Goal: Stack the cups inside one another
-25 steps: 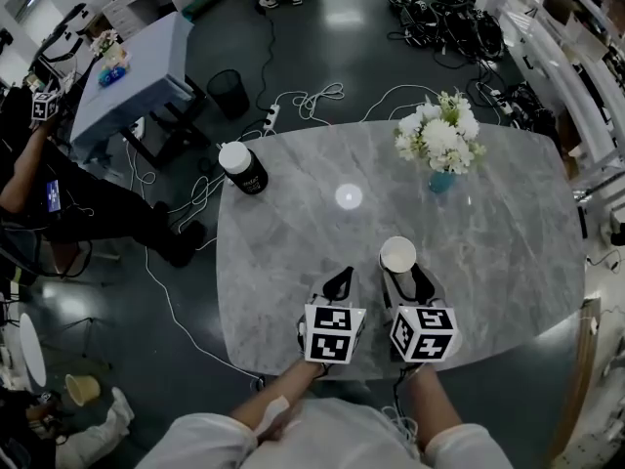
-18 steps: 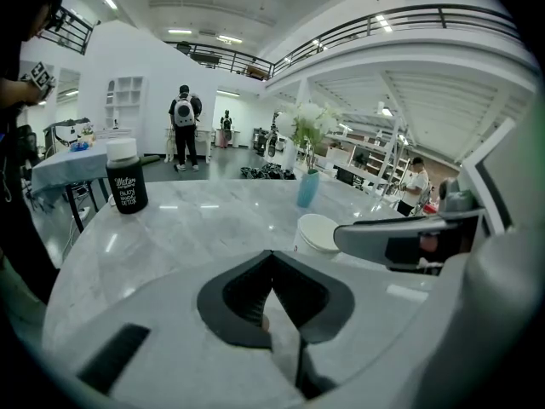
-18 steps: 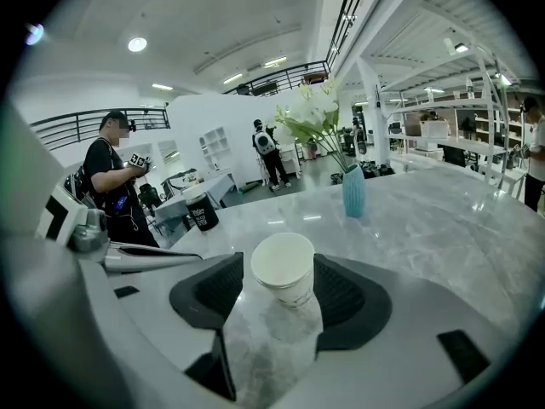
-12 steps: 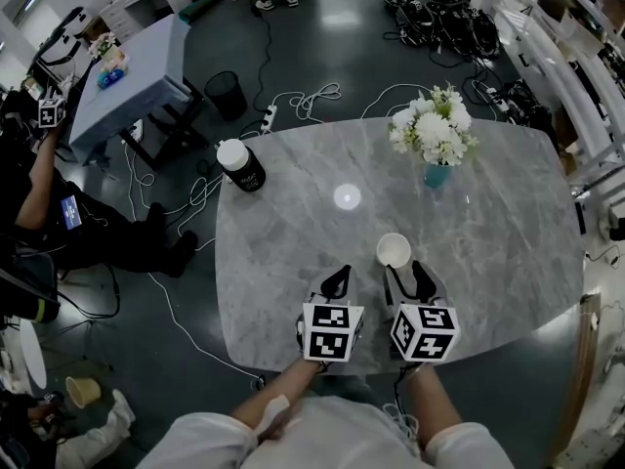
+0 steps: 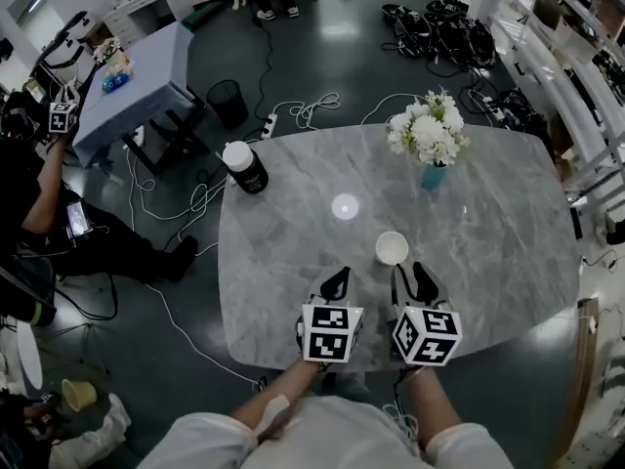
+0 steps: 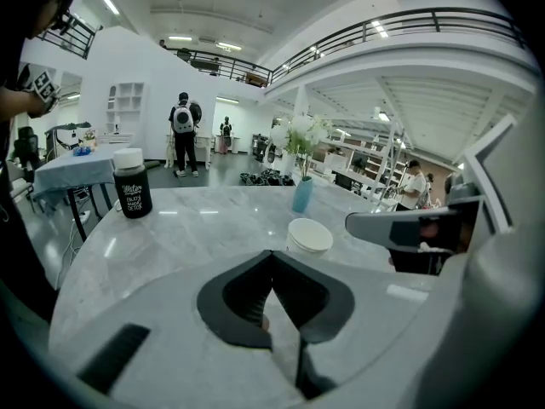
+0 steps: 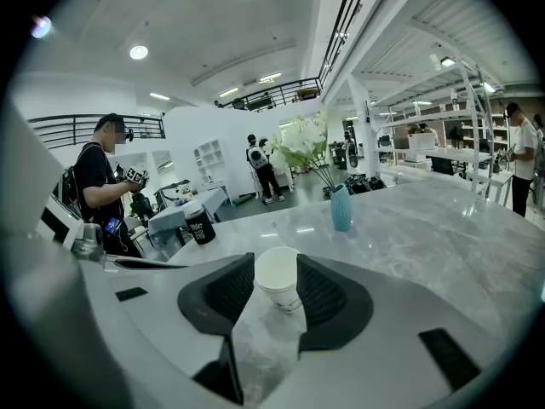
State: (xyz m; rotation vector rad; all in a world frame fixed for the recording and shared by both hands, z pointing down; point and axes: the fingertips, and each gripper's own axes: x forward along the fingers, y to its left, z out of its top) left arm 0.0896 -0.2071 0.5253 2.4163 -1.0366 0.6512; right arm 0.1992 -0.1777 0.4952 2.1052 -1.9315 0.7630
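Note:
One white paper cup [image 5: 392, 248] stands upright on the grey marble table [image 5: 508, 213], a little ahead of my right gripper [image 5: 412, 276]. In the right gripper view the cup [image 7: 278, 278] shows in the gap beyond the fingertips. Those jaws are closing, the pads touch nothing, and nothing is between them. My left gripper [image 5: 337, 283] rests beside the right one near the table's front edge with its jaws shut and empty. In the left gripper view the cup [image 6: 308, 235] stands ahead and to the right. No second separate cup is in sight.
A blue vase of white flowers [image 5: 430, 135] stands at the back right of the table. A black bottle with a white lid [image 5: 243, 167] sits at the back left corner. Cables [image 5: 303, 106] lie on the floor beyond. A person [image 5: 39, 193] sits at the left.
My right gripper has drawn back from the cup towards me and lifted a little, and its jaws have narrowed. The cup stays standing on the table. The left gripper has not moved.

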